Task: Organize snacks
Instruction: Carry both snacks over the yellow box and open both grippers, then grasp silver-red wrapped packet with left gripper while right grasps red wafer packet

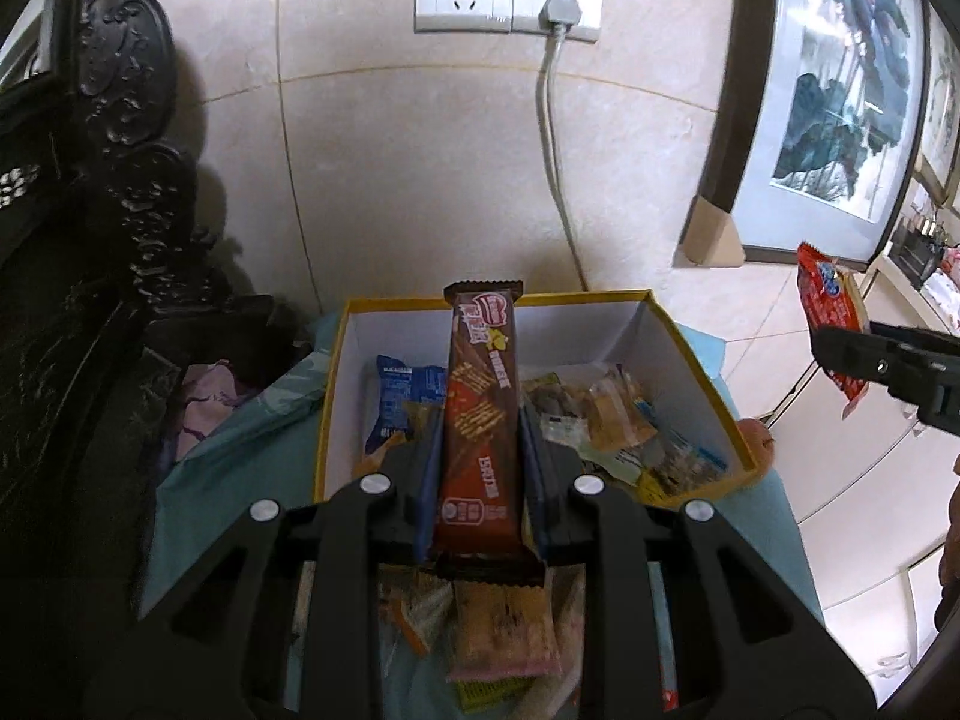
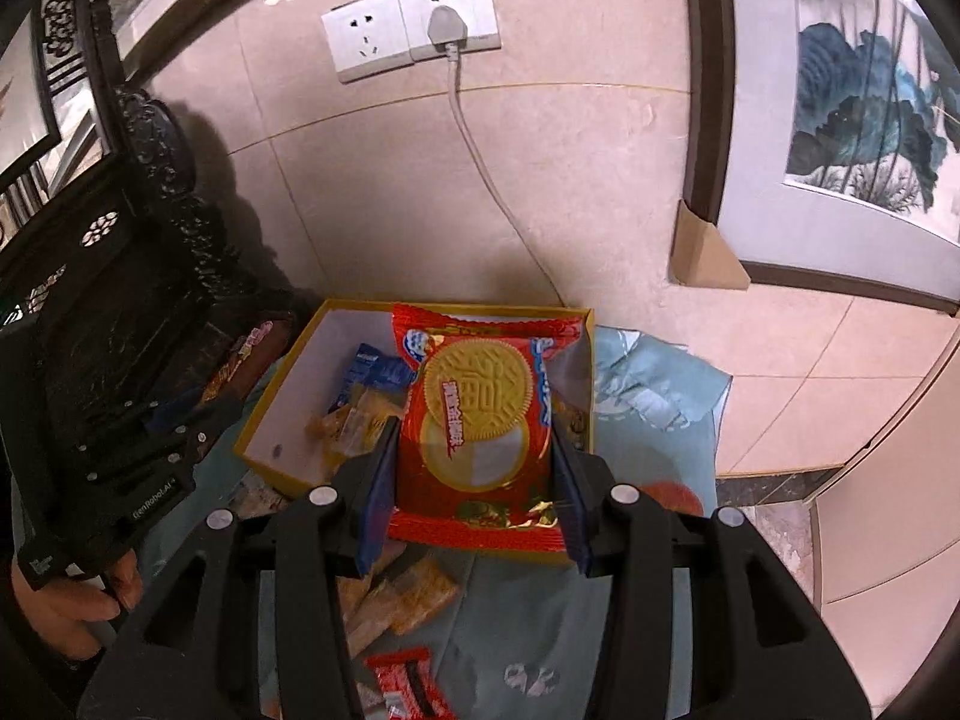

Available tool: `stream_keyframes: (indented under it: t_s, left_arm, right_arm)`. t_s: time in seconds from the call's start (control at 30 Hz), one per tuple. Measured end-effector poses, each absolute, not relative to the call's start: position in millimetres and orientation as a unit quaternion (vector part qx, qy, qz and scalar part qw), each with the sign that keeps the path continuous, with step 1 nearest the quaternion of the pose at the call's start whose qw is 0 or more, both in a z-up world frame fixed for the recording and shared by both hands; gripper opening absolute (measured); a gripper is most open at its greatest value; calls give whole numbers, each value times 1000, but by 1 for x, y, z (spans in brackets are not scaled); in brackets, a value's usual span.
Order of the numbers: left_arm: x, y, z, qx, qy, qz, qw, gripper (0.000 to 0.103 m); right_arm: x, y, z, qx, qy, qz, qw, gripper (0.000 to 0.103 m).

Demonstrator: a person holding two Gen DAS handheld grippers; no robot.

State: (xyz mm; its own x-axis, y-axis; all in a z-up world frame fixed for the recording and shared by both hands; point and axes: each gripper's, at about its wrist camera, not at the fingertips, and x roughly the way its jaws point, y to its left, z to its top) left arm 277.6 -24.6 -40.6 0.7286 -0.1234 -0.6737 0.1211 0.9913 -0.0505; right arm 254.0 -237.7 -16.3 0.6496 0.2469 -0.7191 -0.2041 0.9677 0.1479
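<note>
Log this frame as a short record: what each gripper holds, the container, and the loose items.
left gripper: shut on brown wafer bar, above the box
right gripper: shut on red cookie pack, above the box
box: yellow-edged, open, already holding several snacks
loose snacks: on the teal cloth in front of the box

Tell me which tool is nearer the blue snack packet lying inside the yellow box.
Left, probably. The left tool holds its brown bar just beside the blue snack packet; the right tool sits over the yellow box further right.
</note>
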Motion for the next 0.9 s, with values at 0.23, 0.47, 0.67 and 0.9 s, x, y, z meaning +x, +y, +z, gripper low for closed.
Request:
stream_keyframes:
  t_s: [0.23,0.47,0.67,0.9]
  left_arm:
    - [332,-33,-47,15,365,-60,929,32]
    - [333,-20,-82,26,402,-27,915,97]
    - [293,13,-102,-13,423,0,906,97]
    - [222,15,-147,-8,475,-8,880,97]
  right_arm:
    - [306,-230,-28,28,406,119,906,47]
    - [309,-245,-72,18,465,84,881,58]
    - [262,-254,-98,35,486,77,870,65]
    - [193,-235,-151,40,546,111,829,65]
